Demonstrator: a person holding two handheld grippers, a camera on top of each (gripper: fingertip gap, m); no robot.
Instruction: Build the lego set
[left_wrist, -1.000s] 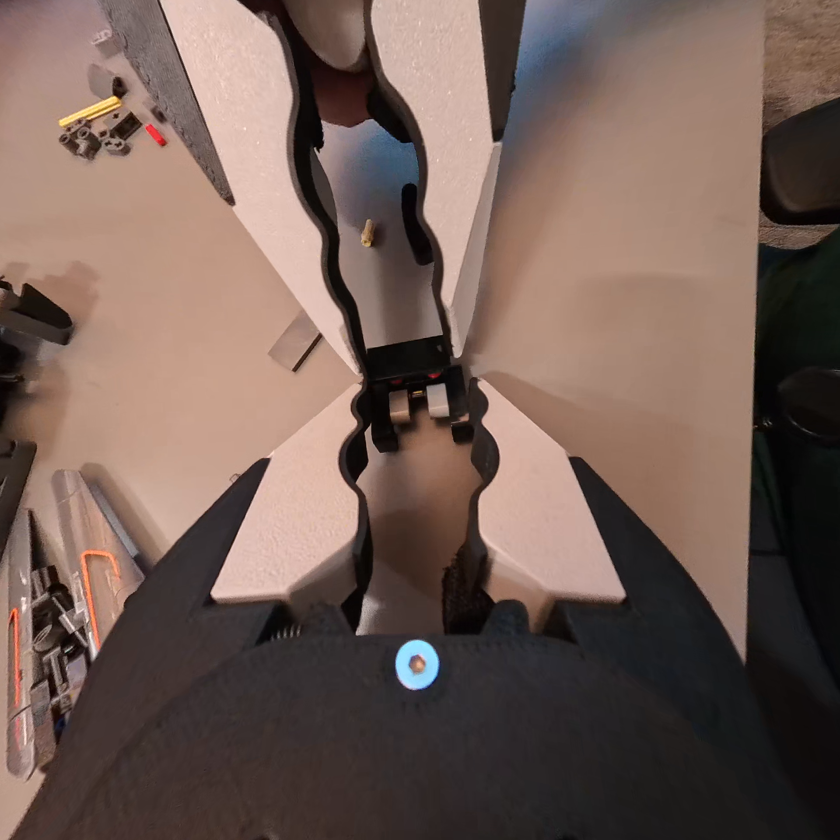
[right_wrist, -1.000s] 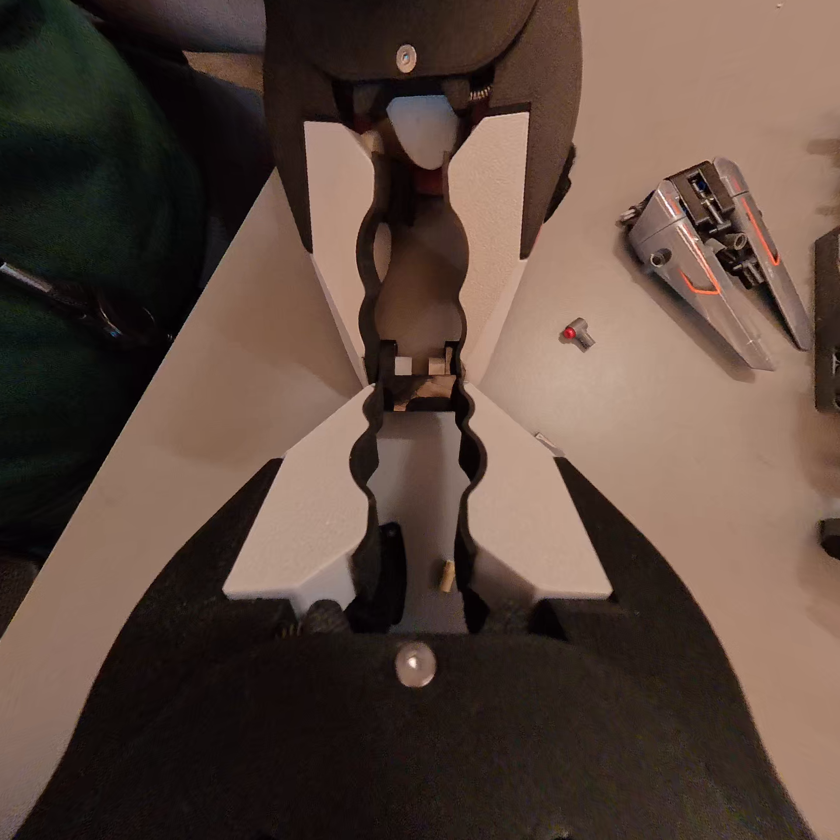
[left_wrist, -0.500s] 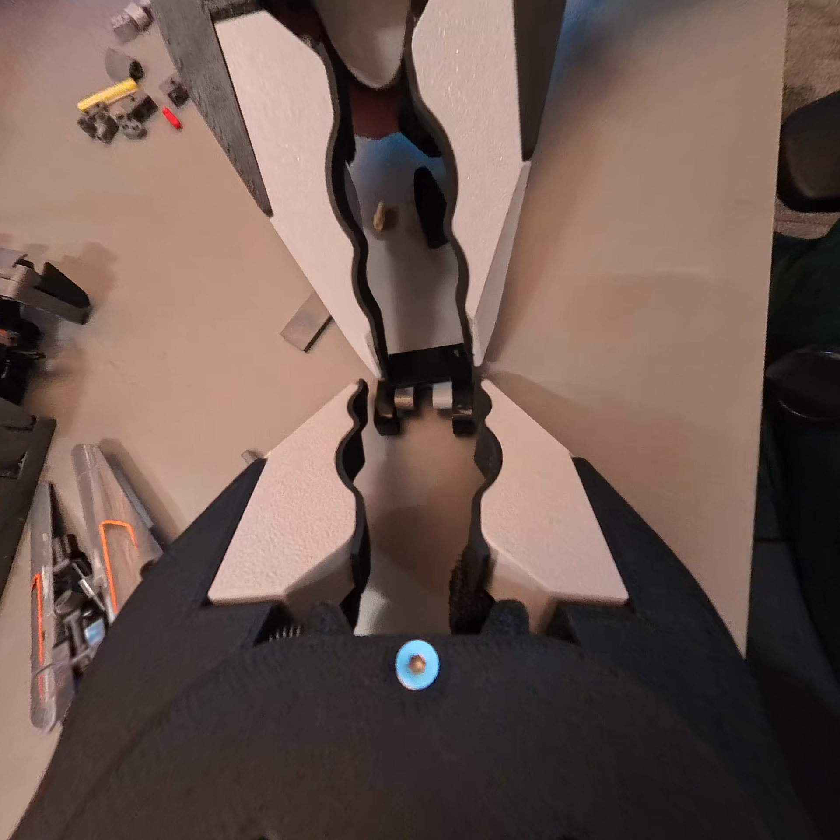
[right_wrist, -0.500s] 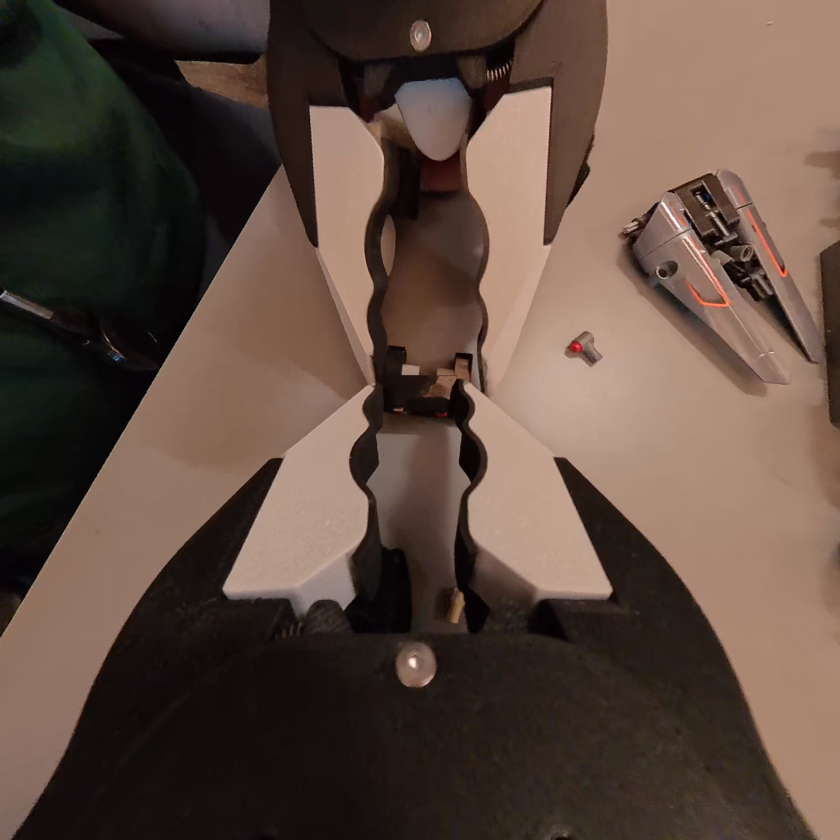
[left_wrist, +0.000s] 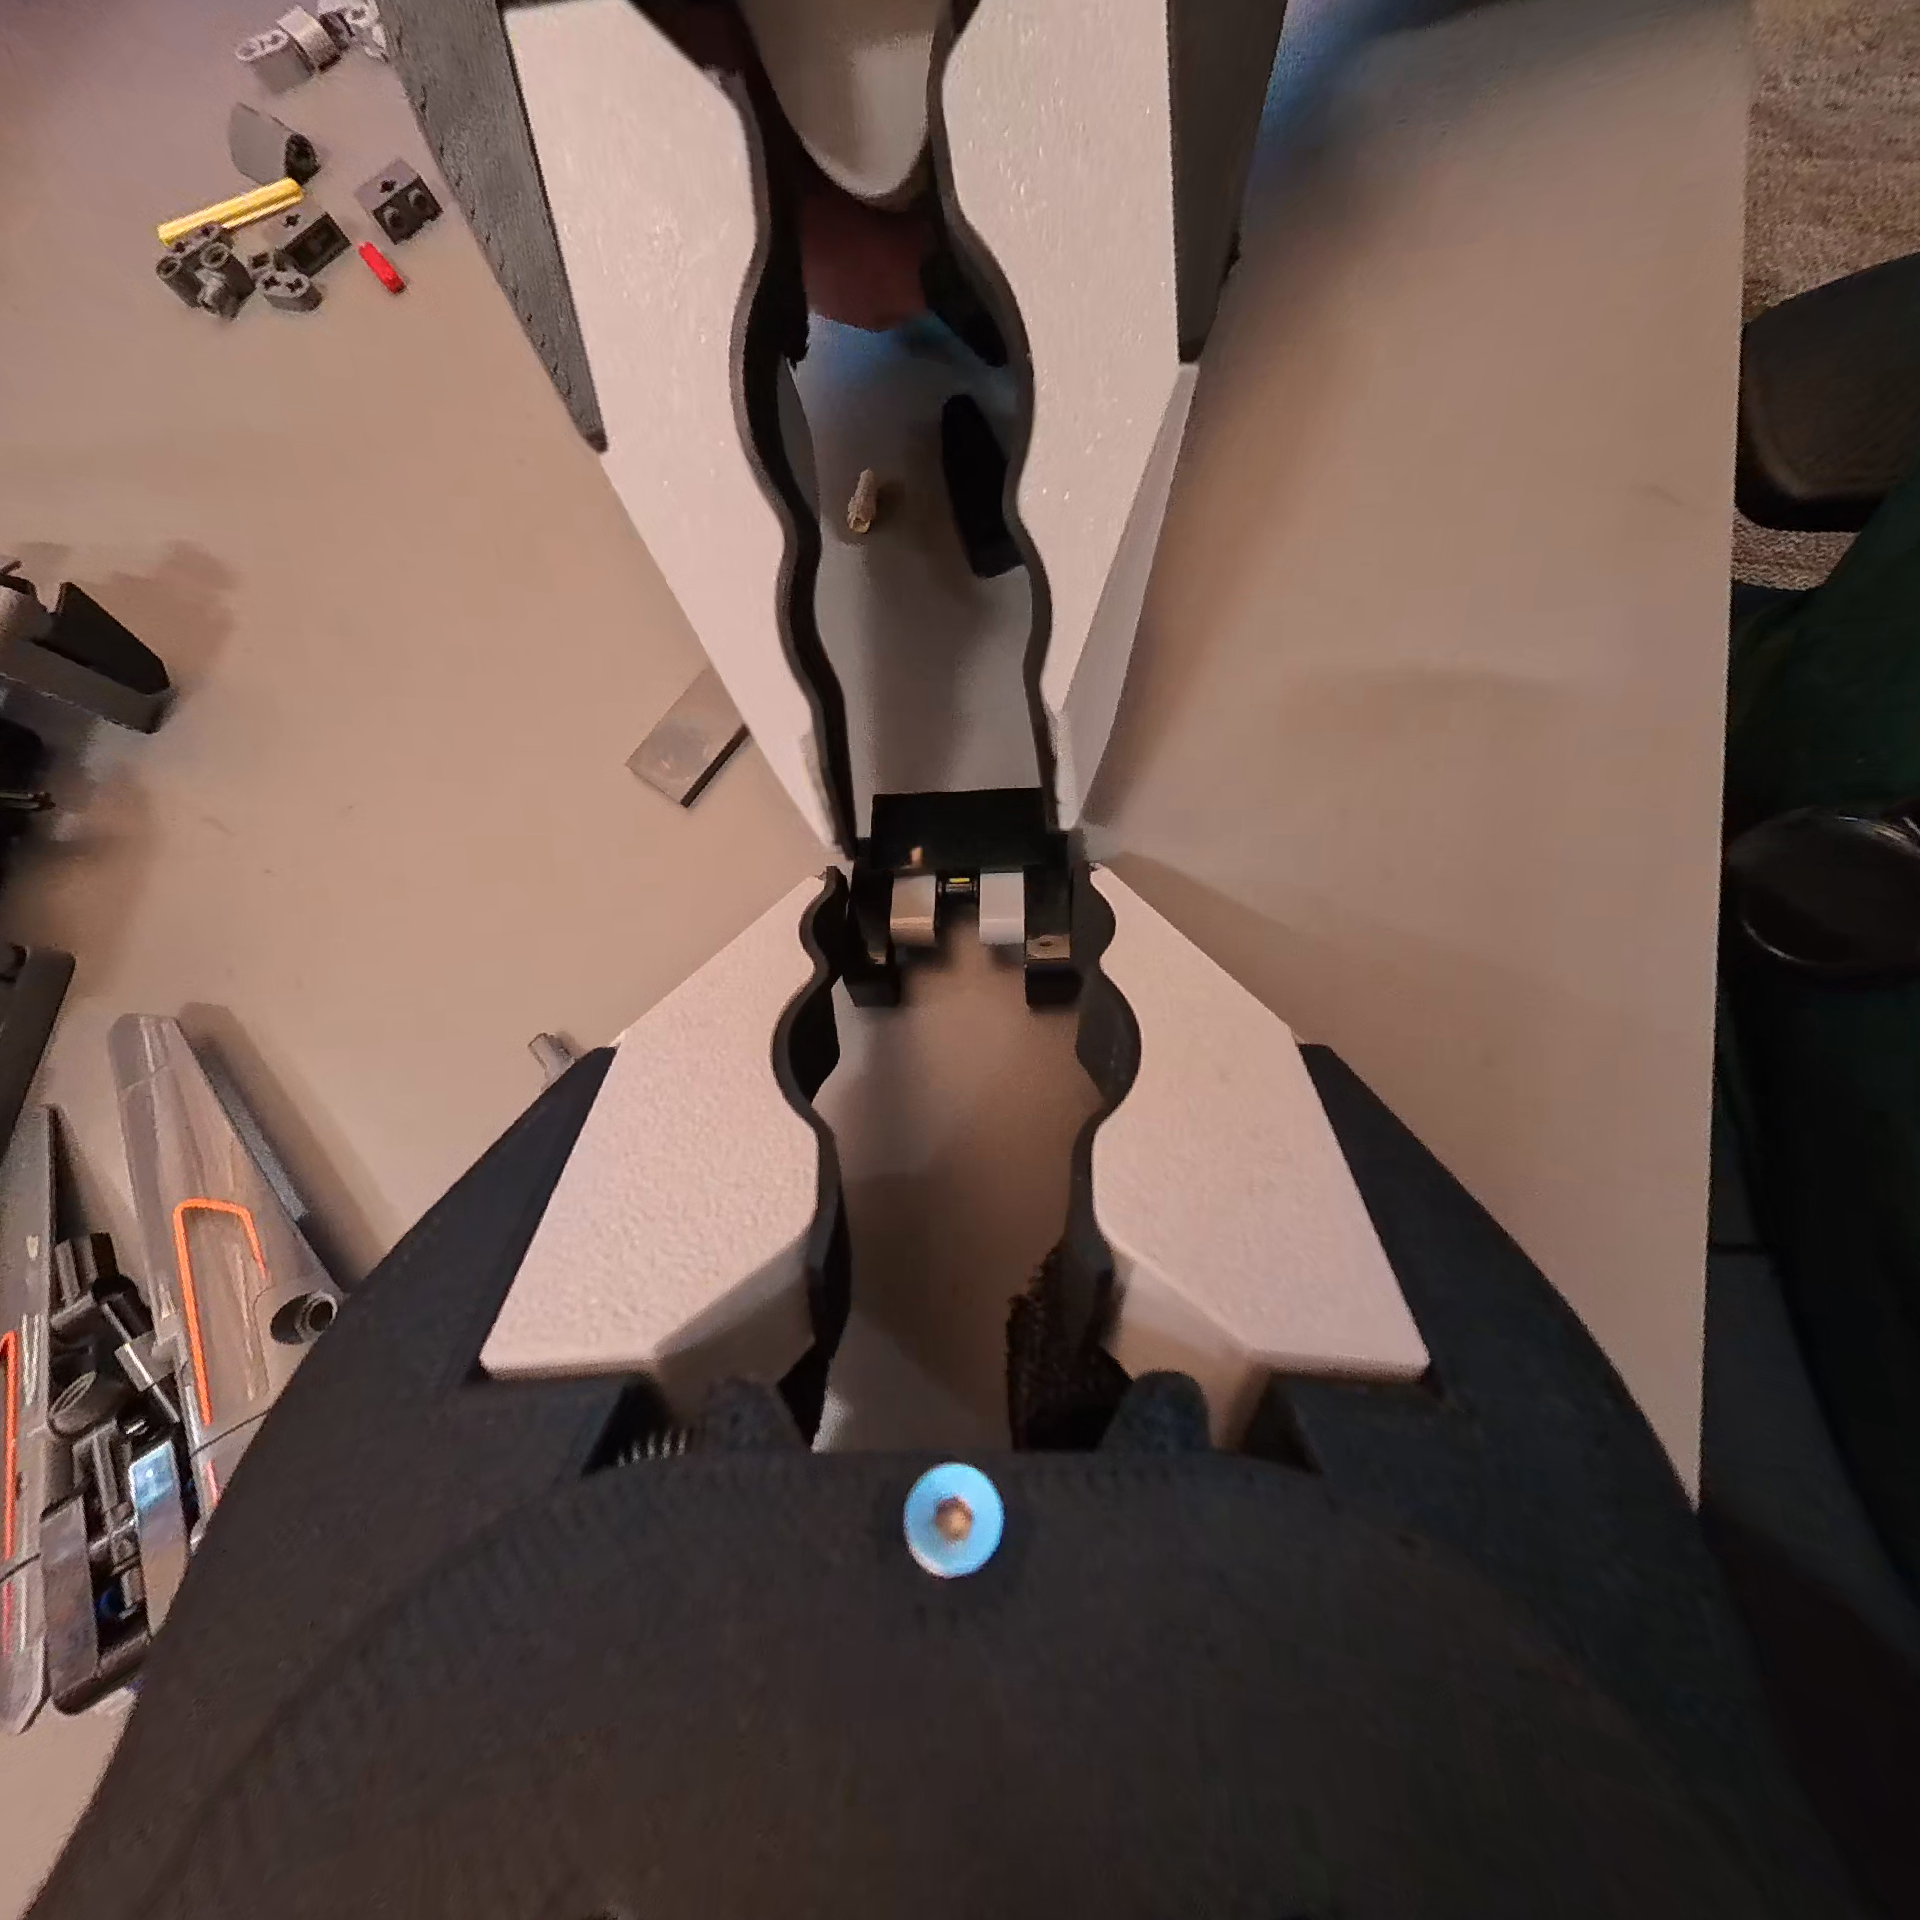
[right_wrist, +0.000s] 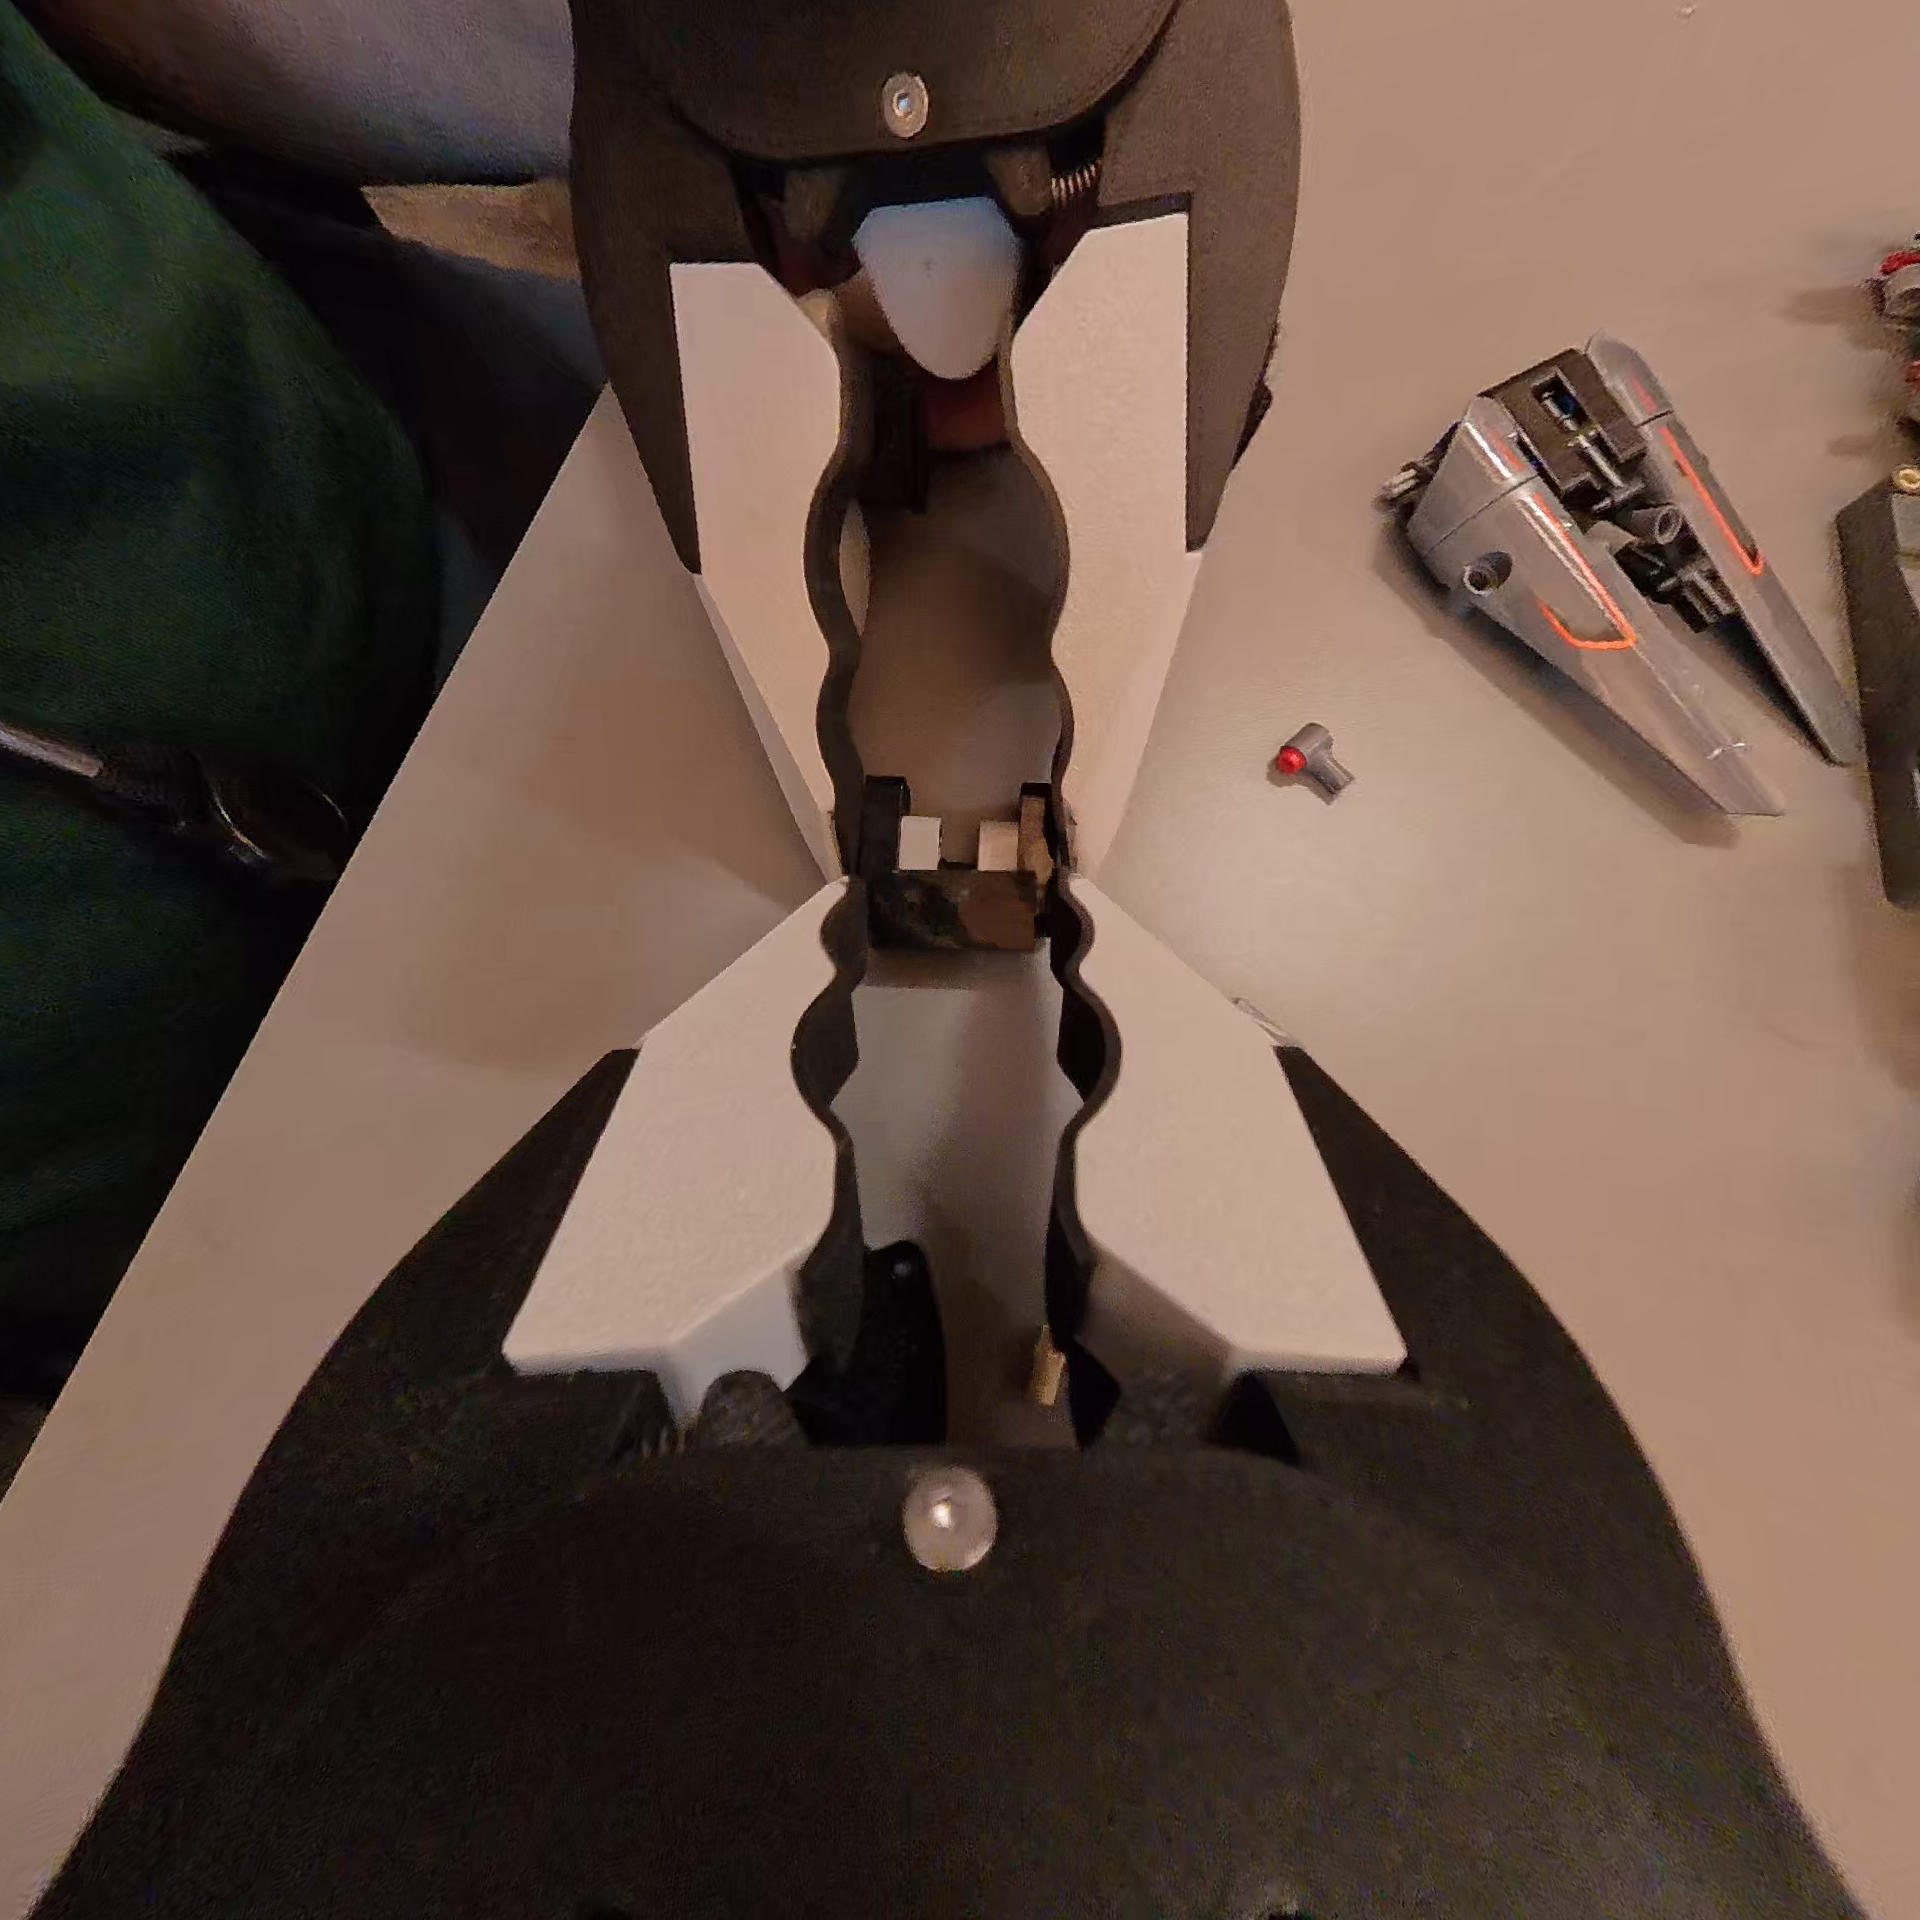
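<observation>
Black and light-grey, the small lego assembly (left_wrist: 961, 899) hangs pinched between my two grippers, which meet tip to tip above the beige tabletop (left_wrist: 364, 831) near its edge. My left gripper (left_wrist: 961, 935) is clamped on the end with two black prongs; my right gripper (right_wrist: 956, 904) is clenched on the black block end. A small tan pin (left_wrist: 862, 501) lies on the table under the right gripper. The grey wedge-shaped lego build with orange lines (right_wrist: 1621, 582) rests well apart, with a small grey piece with a red tip (right_wrist: 1311, 761) nearer me.
</observation>
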